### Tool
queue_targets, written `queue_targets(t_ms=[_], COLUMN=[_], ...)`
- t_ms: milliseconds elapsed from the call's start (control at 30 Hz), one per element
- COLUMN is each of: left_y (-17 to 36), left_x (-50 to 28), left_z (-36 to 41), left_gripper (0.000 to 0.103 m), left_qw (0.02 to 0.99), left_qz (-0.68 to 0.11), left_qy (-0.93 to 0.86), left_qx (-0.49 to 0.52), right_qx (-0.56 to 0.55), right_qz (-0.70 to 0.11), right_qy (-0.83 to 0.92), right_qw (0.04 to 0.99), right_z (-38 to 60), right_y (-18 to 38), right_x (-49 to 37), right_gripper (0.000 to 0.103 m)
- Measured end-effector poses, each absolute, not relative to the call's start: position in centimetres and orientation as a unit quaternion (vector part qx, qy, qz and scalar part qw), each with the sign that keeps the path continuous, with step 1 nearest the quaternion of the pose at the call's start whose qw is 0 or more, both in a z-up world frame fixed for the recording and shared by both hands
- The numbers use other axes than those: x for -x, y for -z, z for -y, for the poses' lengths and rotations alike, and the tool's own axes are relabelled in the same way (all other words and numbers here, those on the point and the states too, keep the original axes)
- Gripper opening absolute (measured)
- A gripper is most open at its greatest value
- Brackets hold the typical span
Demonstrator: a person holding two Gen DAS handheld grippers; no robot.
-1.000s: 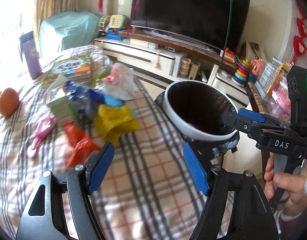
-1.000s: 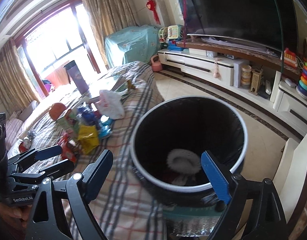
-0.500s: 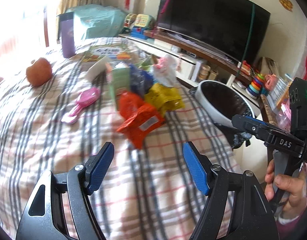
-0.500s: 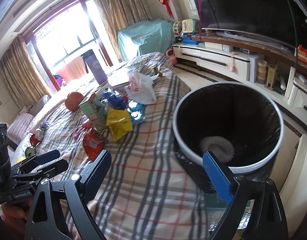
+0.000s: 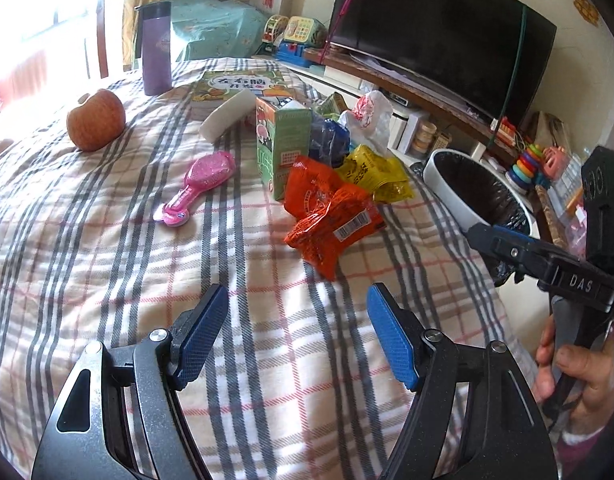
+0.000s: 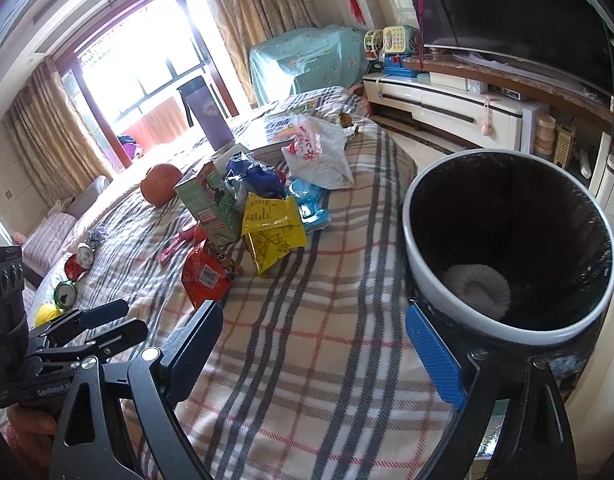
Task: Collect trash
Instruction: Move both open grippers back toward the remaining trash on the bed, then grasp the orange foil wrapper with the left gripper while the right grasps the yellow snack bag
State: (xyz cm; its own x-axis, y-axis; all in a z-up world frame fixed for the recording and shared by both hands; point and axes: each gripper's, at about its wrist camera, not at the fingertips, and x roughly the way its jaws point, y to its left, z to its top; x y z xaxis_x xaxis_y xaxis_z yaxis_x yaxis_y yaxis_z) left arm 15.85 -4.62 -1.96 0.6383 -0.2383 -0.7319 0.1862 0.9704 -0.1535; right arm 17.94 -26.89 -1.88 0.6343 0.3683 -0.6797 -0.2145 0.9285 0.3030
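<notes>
A heap of trash lies on the plaid blanket [image 5: 247, 312]: two orange snack packets [image 5: 331, 216], a yellow packet [image 5: 377, 174], a green carton [image 5: 281, 146], a blue wrapper [image 5: 327, 140] and a white plastic bag [image 5: 369, 116]. My left gripper [image 5: 297, 340] hovers open and empty just short of the orange packets. My right gripper [image 6: 311, 344] is open and empty too, over the blanket beside the white bin [image 6: 507, 248], which is lined with a black bag and holds a white wad [image 6: 477, 288]. In the right view the yellow packet [image 6: 273, 232] and orange packet [image 6: 205, 274] lie ahead on the left.
An apple [image 5: 95, 120], a pink hairbrush [image 5: 199, 186], a purple tumbler [image 5: 155, 48], a book [image 5: 239, 84] and a white block [image 5: 227, 114] sit further back on the blanket. Small toys [image 6: 77, 270] lie at the left. A TV [image 5: 439, 28] and low cabinet stand behind.
Both grippers swung left from the bin toward the trash heap and sank a little. The orange packets now lie straight ahead of the left gripper; the bin has shifted to the right in both views.
</notes>
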Motion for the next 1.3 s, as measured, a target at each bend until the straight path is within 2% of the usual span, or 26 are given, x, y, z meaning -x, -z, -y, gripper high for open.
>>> queue_targets(t_ms=[333, 433, 500, 567, 667, 733, 800, 867, 900, 967, 1200, 1233, 1300], left_y=[3.0, 3.2, 3.2, 3.2, 3.5, 3.7, 4.1, 4.4, 4.5, 4.4, 4.1, 4.0, 3.8], left_x=[-18.5, -19.3, -20.0, -20.5, -21.4, -21.8, -22.2, -22.3, -22.4, -22.2, -20.7, -20.4, -19.7], left_z=[4.9, 5.2, 5.3, 5.5, 5.9, 6.3, 6.8, 7.3, 7.4, 7.5, 6.9, 6.7, 5.8], left_gripper=[0.073, 0.073, 0.073, 0.072, 0.064, 0.056, 0.037, 0.023, 0.019, 0.015, 0.01, 0.01, 0.01], left_qw=[0.896, 0.894, 0.892, 0.891, 0.889, 0.886, 0.882, 0.877, 0.875, 0.876, 0.883, 0.885, 0.889], left_qz=[-0.418, -0.42, -0.422, -0.42, -0.422, -0.424, -0.43, -0.435, -0.437, -0.434, -0.427, -0.425, -0.422], left_qy=[0.147, 0.156, 0.165, 0.169, 0.179, 0.185, 0.195, 0.202, 0.206, 0.211, 0.194, 0.19, 0.178], left_qx=[-0.001, -0.01, -0.011, -0.014, -0.017, -0.015, -0.015, -0.016, -0.014, -0.008, 0.007, 0.01, 0.023], right_qx=[-0.097, -0.09, -0.087, -0.085, -0.088, -0.093, -0.095, -0.093, -0.096, -0.101, -0.1, -0.109, -0.127], right_qz=[-0.387, -0.389, -0.39, -0.392, -0.394, -0.403, -0.411, -0.418, -0.418, -0.416, -0.403, -0.4, -0.399], right_qy=[-0.176, -0.179, -0.181, -0.184, -0.193, -0.201, -0.208, -0.206, -0.206, -0.206, -0.199, -0.201, -0.205], right_qw=[0.9, 0.899, 0.899, 0.897, 0.894, 0.888, 0.882, 0.88, 0.88, 0.88, 0.888, 0.887, 0.885], right_z=[25.9, 25.5, 25.2, 24.9, 24.5, 24.2, 23.8, 23.8, 23.8, 24.2, 25.1, 25.3, 25.5], right_y=[2.2, 2.4, 2.5, 2.7, 3.1, 3.6, 4.1, 4.5, 4.5, 4.5, 3.6, 3.4, 3.3], right_x=[-20.3, -21.4, -22.0, -22.9, -24.1, -24.9, -25.3, -25.4, -25.3, -24.9, -23.6, -23.4, -23.5], right_gripper=[0.092, 0.083, 0.072, 0.066, 0.06, 0.051, 0.026, 0.007, 0.004, 0.0, 0.0, 0.003, 0.017])
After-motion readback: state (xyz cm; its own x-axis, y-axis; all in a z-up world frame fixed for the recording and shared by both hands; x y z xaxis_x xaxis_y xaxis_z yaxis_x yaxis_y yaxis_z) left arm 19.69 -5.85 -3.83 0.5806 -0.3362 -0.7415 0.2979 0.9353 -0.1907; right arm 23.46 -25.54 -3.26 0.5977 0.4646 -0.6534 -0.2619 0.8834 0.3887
